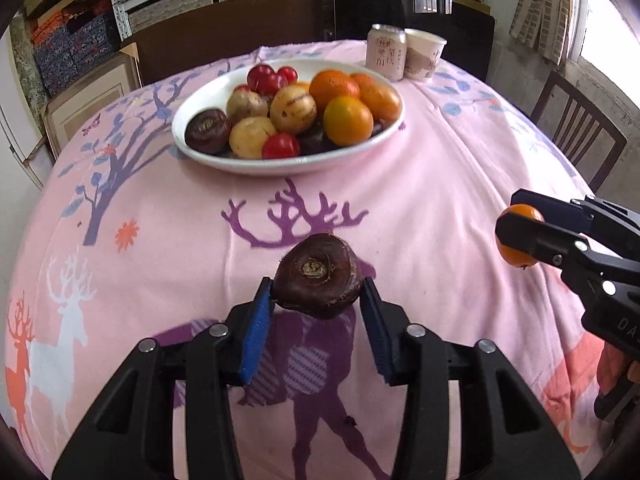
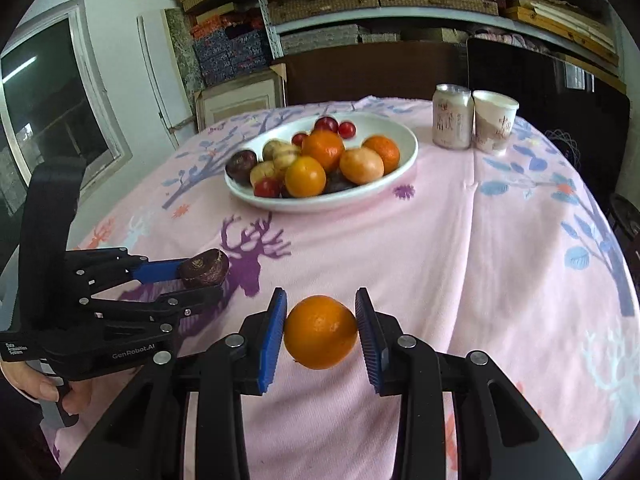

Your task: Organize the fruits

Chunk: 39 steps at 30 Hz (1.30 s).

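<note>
My left gripper (image 1: 317, 294) is shut on a dark brown round fruit (image 1: 318, 276) and holds it above the pink tablecloth; it also shows at the left of the right wrist view (image 2: 202, 276). My right gripper (image 2: 321, 330) is shut on an orange (image 2: 320, 332), also seen at the right of the left wrist view (image 1: 520, 236). A white oval bowl (image 1: 224, 162) at the table's far side holds oranges (image 1: 347, 120), yellowish fruits (image 1: 293, 109), red fruits (image 1: 281, 146) and another dark fruit (image 1: 207, 131).
A pink drink can (image 1: 386, 52) and a paper cup (image 1: 424, 54) stand behind the bowl at the far right. A wooden chair (image 1: 580, 136) stands at the table's right edge. Shelves of boxes line the back wall.
</note>
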{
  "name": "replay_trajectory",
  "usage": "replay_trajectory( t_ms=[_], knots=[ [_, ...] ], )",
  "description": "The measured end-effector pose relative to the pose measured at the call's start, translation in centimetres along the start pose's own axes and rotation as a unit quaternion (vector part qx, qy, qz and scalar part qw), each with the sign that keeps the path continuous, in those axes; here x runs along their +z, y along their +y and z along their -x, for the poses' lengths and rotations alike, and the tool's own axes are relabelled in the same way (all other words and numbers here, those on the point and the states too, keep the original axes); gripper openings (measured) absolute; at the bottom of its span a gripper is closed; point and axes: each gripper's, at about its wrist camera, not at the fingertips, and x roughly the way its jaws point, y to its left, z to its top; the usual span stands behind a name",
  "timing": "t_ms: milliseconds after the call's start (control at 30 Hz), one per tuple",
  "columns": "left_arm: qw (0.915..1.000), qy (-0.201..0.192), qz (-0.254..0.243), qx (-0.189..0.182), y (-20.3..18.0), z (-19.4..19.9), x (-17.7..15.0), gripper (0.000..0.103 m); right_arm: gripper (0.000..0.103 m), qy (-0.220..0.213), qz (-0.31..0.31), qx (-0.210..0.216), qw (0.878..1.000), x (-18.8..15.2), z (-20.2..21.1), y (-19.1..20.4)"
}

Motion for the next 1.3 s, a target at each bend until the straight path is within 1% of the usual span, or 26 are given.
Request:
replay_trajectory(
  t_ms=[67, 133, 233, 300, 367, 467, 533, 567, 600, 633, 667, 700, 733, 800, 867, 933, 1067, 1233, 1300],
  knots=[
    [0.9998, -0.016, 0.006, -0.003, 0.7, 0.9, 2.0, 0.043, 0.036, -0.036, 0.009, 0.002, 0.999, 1.9, 1.1, 0.5],
    [0.9995, -0.03, 0.012, 0.002, 1.4, 1.3, 4.4, 0.043, 0.036, -0.073, 0.016, 0.001, 0.997, 4.2, 1.6, 0.9],
    [0.9985, -0.047, 0.027, 0.011, 2.8, 0.8, 8.3, 0.043, 0.036, -0.103, 0.026, -0.002, 0.994, 7.2, 0.6, 1.6],
    [0.9979, -0.046, 0.043, 0.008, 4.0, -0.4, 10.6, 0.043, 0.036, -0.103, 0.037, -0.007, 0.994, 9.2, -1.5, 1.9],
    [0.9975, -0.043, 0.054, 0.011, 5.0, -1.9, 12.4, 0.043, 0.036, -0.094, 0.043, -0.011, 0.995, 10.6, -3.6, 1.9],
    [0.9973, -0.028, 0.063, 0.024, 6.3, -4.8, 14.3, 0.043, 0.036, -0.07, 0.051, -0.02, 0.996, 12.4, -7.5, 1.4],
    [0.9973, -0.019, 0.064, 0.031, 6.7, -6.3, 15.0, 0.043, 0.037, -0.062, 0.057, -0.029, 0.996, 13.1, -9.3, 1.2],
    [0.9969, -0.016, 0.068, 0.036, 7.0, -6.9, 15.4, 0.043, 0.038, -0.058, 0.063, -0.032, 0.996, 13.3, -10.1, 1.2],
    [0.9965, -0.014, 0.071, 0.041, 7.3, -7.4, 15.5, 0.045, 0.044, -0.055, 0.07, -0.039, 0.995, 13.5, -10.6, 1.1],
    [0.9962, -0.01, 0.075, 0.043, 7.4, -7.8, 15.4, 0.053, 0.051, -0.056, 0.078, -0.052, 0.994, 13.5, -10.9, 1.0],
    [0.9961, -0.007, 0.078, 0.042, 7.7, -8.0, 15.4, 0.059, 0.054, -0.058, 0.08, -0.061, 0.993, 13.4, -10.8, 1.0],
    [0.9958, -0.006, 0.081, 0.041, 7.8, -8.0, 15.2, 0.073, 0.058, -0.058, 0.078, -0.061, 0.993, 13.3, -10.7, 0.8],
    [0.9955, -0.008, 0.083, 0.044, 7.8, -7.8, 15.0, 0.082, 0.06, -0.059, 0.071, -0.056, 0.994, 13.1, -10.2, 0.5],
    [0.9954, -0.01, 0.082, 0.05, 7.6, -7.1, 14.4, 0.088, 0.063, -0.063, 0.05, -0.05, 0.995, 12.7, -9.0, -0.1],
    [0.9956, -0.007, 0.08, 0.048, 7.3, -6.2, 13.6, 0.09, 0.064, -0.057, 0.029, -0.037, 0.997, 12.2, -8.0, -0.6],
    [0.9956, -0.01, 0.08, 0.047, 6.9, -4.9, 12.4, 0.098, 0.065, -0.051, 0.011, -0.032, 0.998, 11.3, -6.8, -1.0],
    [0.9956, -0.009, 0.084, 0.039, 6.0, -2.3, 8.9, 0.098, 0.071, -0.05, 0.008, -0.041, 0.998, 8.1, -3.7, -0.6],
    [0.9933, 0.001, 0.112, 0.029, 5.0, 0.3, 3.7, 0.098, 0.072, -0.032, 0.023, -0.055, 0.998, 3.4, -0.9, 0.9],
    [0.9926, 0.006, 0.118, 0.028, 4.6, 1.2, 1.9, 0.098, 0.072, -0.033, 0.027, -0.064, 0.997, 1.6, 0.5, 1.6]
  ],
)
